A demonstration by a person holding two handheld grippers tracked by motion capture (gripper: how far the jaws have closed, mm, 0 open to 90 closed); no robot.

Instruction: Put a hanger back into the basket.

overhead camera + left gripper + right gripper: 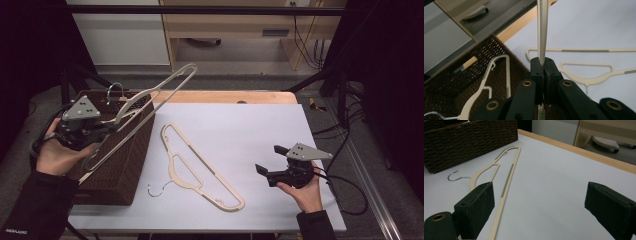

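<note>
Clamping a cream hanger (150,102) by its thin bar, our left gripper (543,65) has both jaws pressed tight on it and holds it tilted above the brown wicker basket (127,165), where another hanger (487,85) lies inside. Our right gripper (539,207) rests on the white surface (260,130), jaws wide apart and empty, near a second cream hanger (200,170) lying flat beside the basket.

Beige hanger (202,168) on white table (260,130)
</note>
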